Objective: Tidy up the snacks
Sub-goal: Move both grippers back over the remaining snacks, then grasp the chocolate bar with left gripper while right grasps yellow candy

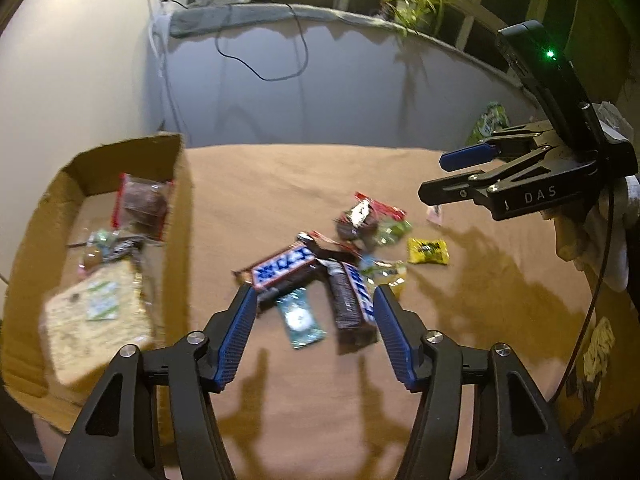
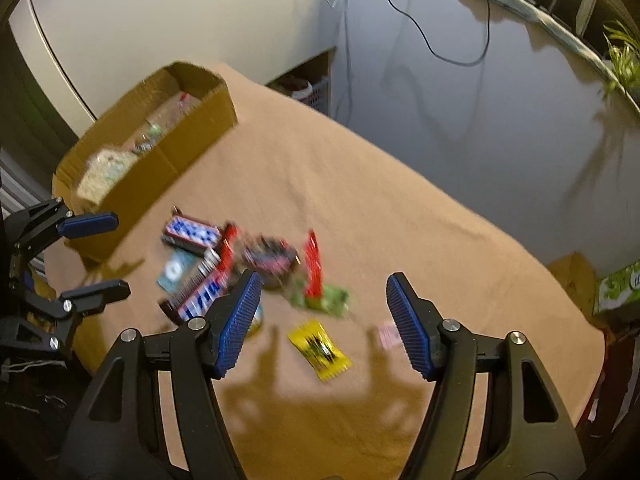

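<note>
A pile of snacks lies on the tan cloth: two blue-and-brown chocolate bars (image 1: 284, 268) (image 2: 192, 234), a teal packet (image 1: 300, 320), a red-edged dark packet (image 1: 364, 216) and a yellow packet (image 1: 427, 250) (image 2: 320, 350). My left gripper (image 1: 316, 308) (image 2: 119, 255) hovers open over the bars and grips nothing. My right gripper (image 2: 323, 280) (image 1: 434, 176) stands open above the yellow and green packets, also with nothing held. A cardboard box (image 1: 180, 200) (image 2: 160, 152) to the left holds several snacks, among them a pale rice-cake pack (image 1: 96, 312).
A small pink packet (image 2: 386, 334) lies near my right finger. A green carton (image 2: 618, 286) stands at the table's right edge. A wall with a dangling black cable (image 1: 260, 68) and a potted plant (image 1: 416, 0) lie behind the table.
</note>
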Demonstrator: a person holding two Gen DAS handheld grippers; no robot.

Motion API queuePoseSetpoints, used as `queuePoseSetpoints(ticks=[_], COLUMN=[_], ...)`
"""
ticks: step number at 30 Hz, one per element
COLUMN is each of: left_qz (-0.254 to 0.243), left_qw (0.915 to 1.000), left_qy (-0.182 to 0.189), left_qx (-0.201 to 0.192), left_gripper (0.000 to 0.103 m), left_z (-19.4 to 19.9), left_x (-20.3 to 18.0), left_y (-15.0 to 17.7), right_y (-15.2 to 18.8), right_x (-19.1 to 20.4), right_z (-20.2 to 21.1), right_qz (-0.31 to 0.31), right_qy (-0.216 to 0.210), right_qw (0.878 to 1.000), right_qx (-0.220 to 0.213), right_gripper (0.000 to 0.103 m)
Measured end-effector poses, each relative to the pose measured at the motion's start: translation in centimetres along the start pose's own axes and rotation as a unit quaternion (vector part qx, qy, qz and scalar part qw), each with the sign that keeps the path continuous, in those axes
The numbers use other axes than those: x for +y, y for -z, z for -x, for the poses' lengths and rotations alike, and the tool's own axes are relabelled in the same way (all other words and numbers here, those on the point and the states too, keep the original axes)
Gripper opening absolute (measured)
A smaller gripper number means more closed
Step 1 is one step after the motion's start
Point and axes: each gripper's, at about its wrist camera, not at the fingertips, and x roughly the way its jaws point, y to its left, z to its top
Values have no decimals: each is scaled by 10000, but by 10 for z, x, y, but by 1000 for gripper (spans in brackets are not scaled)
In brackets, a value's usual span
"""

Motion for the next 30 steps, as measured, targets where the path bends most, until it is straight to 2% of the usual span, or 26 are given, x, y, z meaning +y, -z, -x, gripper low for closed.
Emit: queuePoseSetpoints(ticks=[9, 11, 13, 19, 30], left_qz=[-333, -422, -506, -698, -827], left_qw=[9988, 9981, 9975, 9953, 9928], left_qy=[27, 1, -39, -178, -301], left_qx=[365, 438, 492, 653, 814], left_gripper=[48, 46, 44, 42, 39], left_z=[-29, -36, -41, -56, -76], left_x=[-29, -33, -37, -44, -45], left_y=[1, -1, -2, -5, -6], right_y=[34, 38, 41, 48, 49], right_x=[0, 0, -2, -6, 1], right_z=[-23, -29, -33, -45, -55], right_qz=[369, 385, 384, 421, 674], right_qy=[-106, -146, -202, -291, -200], right_qw=[9986, 9983, 9979, 9970, 9954], right_qx=[372, 417, 476, 578, 656], right_gripper=[68, 64, 56, 50, 49])
